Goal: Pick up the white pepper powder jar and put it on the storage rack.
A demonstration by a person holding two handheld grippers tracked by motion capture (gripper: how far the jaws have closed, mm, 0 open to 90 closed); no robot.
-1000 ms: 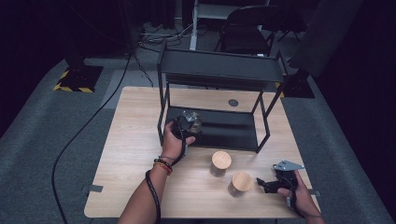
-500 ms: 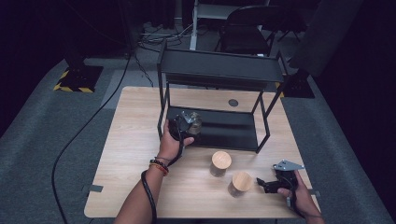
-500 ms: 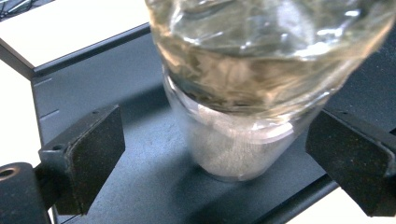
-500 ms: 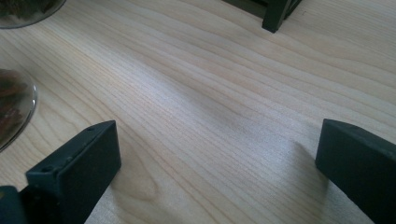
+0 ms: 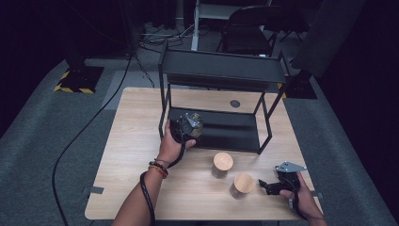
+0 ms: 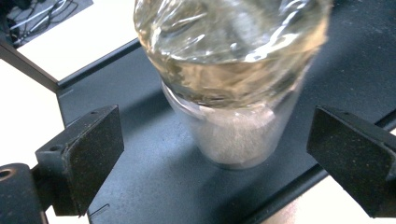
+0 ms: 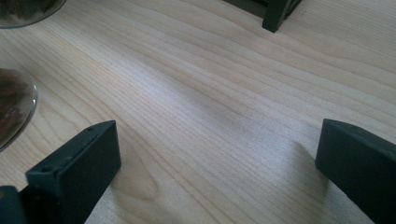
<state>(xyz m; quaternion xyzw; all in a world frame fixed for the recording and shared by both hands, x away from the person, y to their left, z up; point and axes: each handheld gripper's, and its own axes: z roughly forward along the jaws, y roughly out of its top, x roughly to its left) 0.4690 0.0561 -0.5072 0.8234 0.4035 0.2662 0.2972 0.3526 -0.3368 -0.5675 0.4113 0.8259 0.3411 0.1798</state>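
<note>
Glass jar (image 6: 233, 93), clear-walled with a pale powdery filling and a glossy transparent top, stands upright on the black lower shelf (image 5: 226, 129) of the metal rack (image 5: 221, 70), near that shelf's front left corner. The left hand-held gripper (image 5: 188, 127) sits at the same corner of the rack, held by the person's left hand (image 5: 170, 143); its jaws have just been opening, and in the left gripper view they stand spread wide to either side of the jar with clear gaps between pads and glass, so the jar rests on the shelf unpinched. The rack stands on the far half of the wooden table (image 5: 136, 141), its upper shelf directly above the lower one. Two jars with wooden lids stand on the table in front of the rack's right half: the nearer-to-rack lidded jar (image 5: 222, 162) just before the rack's front edge, the second lidded jar (image 5: 243, 183) farther from the rack and a little rightward. The right hand-held gripper (image 5: 266, 186) lies low over the table well in front of the rack's front right leg, just beside the second lidded jar, gripped by the right hand (image 5: 301, 197); in the right gripper view its jaws are spread apart over bare wood with nothing between them.
</note>
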